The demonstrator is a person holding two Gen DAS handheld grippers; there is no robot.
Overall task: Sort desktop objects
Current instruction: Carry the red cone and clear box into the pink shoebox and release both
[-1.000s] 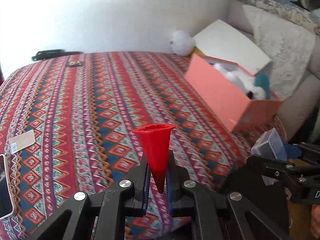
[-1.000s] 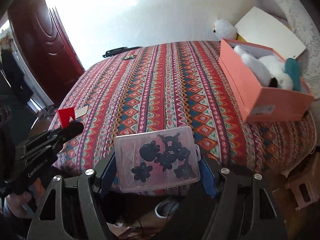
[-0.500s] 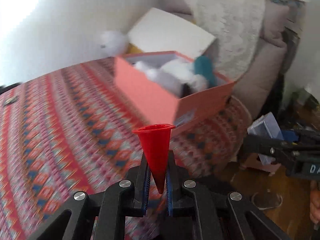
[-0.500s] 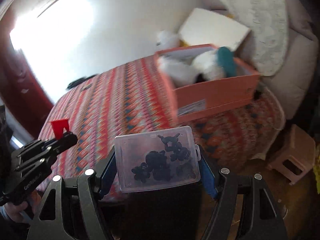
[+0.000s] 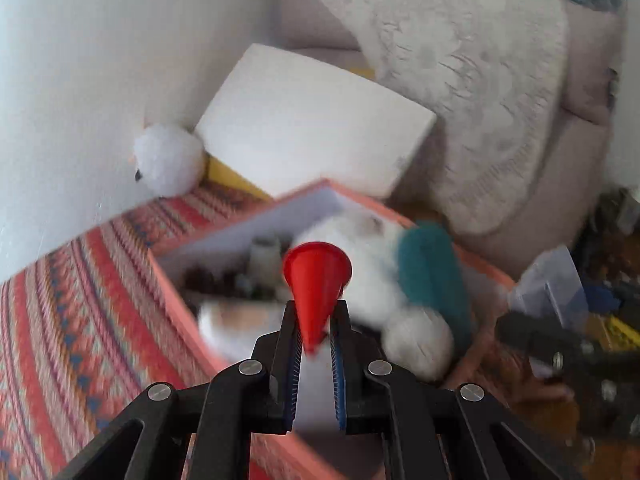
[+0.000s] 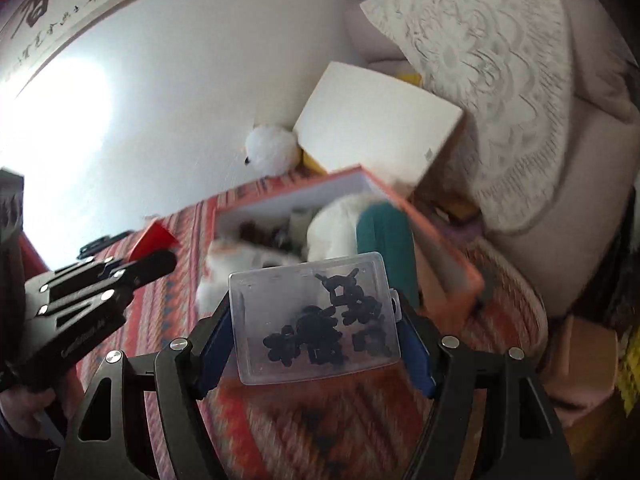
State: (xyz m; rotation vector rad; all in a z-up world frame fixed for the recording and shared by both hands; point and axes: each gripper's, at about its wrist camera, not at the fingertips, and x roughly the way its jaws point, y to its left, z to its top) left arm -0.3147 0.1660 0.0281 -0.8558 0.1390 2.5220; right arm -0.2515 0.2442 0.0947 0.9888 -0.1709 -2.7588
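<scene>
Hands full on both sides: the left gripper (image 5: 316, 316) has its jaws pinched nearly together on the narrow tip of a red cone (image 5: 318, 280), and the right gripper (image 6: 316, 316) is clamped across the sides of a clear plastic case (image 6: 314, 314) with small black pieces inside. Both point down toward the open pink box (image 5: 176, 304) at the end of the striped bedspread (image 5: 72, 312), close to the couch cushion (image 5: 472, 92).

From the left camera the cone lines up over the box's open top; from the right camera the case sits in front of the box's near end, with bedspread showing under it, so I cannot say it is over the opening yet.

The box already has things in it: white fluffy toys (image 6: 340, 224), something teal (image 5: 432, 276), and some small dark items toward the back that are too blurred to name. Its white lid (image 5: 316, 120) leans behind it, next to a white plush ball (image 5: 170, 158) against the wall.

So the sorting looks well along. By my reckoning what is left for these two is lowering them into the box and letting go. How much else waits on the bedspread cannot be told; only a strip of it shows.
</scene>
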